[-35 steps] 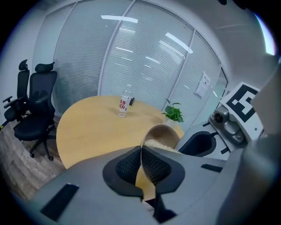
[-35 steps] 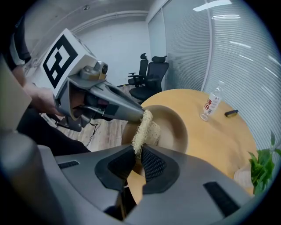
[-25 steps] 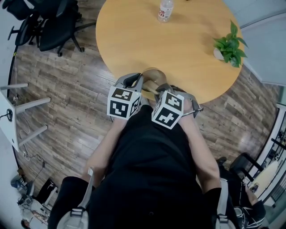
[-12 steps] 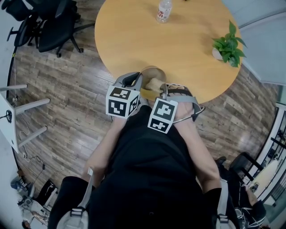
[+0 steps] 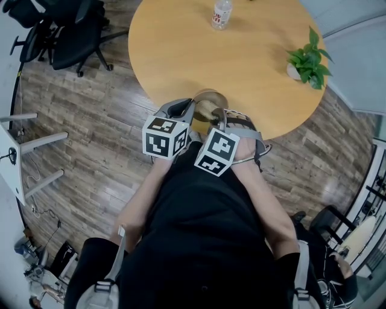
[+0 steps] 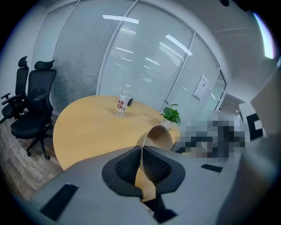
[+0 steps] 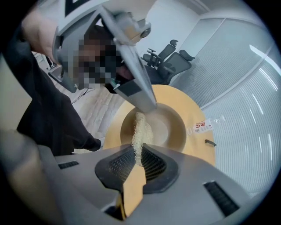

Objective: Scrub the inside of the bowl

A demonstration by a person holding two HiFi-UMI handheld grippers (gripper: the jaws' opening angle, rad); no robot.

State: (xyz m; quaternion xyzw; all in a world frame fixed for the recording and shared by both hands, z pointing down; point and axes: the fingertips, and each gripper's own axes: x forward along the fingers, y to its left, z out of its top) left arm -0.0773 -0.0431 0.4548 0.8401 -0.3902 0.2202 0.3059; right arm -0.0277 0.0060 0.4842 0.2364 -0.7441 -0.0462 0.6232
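Fingers (image 6: 128, 169): on your left gripper (image 6: 141, 150), pinching the bowl (image 6: 160, 134) rim; on your right gripper (image 7: 139, 153), clamping the scrub pad (image 7: 141, 131).
Bowl: tilted, at the table (image 5: 181, 48) near edge.
Risk: hard strokes could pry the rim loose.

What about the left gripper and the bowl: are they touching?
Touching. The left gripper view shows the left gripper shut on the bowl: its thin rim is pinched between both black pads, with no gap on either side.

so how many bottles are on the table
1: a clear bottle stands near the round table's far edge, left of the potted plant. Others may be hidden beyond the frame.
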